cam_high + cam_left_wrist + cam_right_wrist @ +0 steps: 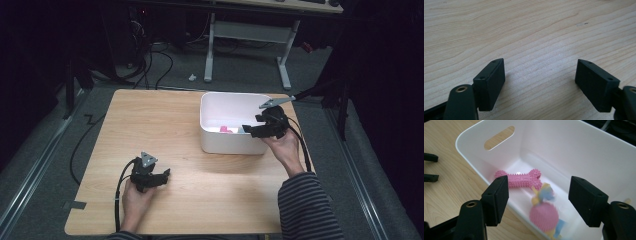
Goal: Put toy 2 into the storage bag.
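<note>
the right claw (pixel 539 197) hangs over the near edge of the white bin (pixel 210 122) with its jaws apart and nothing gripped; just below them a pink spiky ball (pixel 544 216) with pale ribbons looks blurred, as if dropping into the bin beside the pink bone toy (pixel 519 178) lying on its floor. this reads as the drop-off step, toys being gathered into the bin. the left claw (pixel 540 80) rests released over bare worktop (pixel 150 115), well apart from the bin. next, i'd guess, the right hand needs to lift clear of the rim.
</note>
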Available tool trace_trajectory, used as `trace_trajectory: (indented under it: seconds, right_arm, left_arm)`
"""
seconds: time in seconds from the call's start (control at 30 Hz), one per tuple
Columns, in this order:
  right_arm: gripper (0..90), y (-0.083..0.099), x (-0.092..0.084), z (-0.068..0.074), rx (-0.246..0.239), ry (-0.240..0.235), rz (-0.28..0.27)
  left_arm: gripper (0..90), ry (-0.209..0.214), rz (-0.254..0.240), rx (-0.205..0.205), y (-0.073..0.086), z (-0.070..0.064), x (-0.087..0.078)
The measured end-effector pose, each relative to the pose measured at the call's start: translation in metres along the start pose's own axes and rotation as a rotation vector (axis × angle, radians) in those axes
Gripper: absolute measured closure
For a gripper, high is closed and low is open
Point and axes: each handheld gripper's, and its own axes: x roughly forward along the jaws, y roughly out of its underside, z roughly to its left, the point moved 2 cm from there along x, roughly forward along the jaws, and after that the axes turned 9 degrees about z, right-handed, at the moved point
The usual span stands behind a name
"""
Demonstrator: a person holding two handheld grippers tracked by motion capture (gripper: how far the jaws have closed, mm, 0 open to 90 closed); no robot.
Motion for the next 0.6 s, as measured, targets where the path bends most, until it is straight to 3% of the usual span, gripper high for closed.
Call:
trace_trajectory:
  seconds: [0.4, 0.6]
  right_arm:
    - [35.9, 0.059, -0.045, 0.002, 0.030, 0.008, -0.077]
    - [37.0, 0.090, -0.051, 0.006, 0.056, 0.038, -0.060]
  left_arm:
    - [24.5, 0.000, -0.002, -0.002, 0.000, 0.000, 0.000]
    - [24.5, -0.001, -0.002, -0.004, 0.000, 0.000, 0.000]
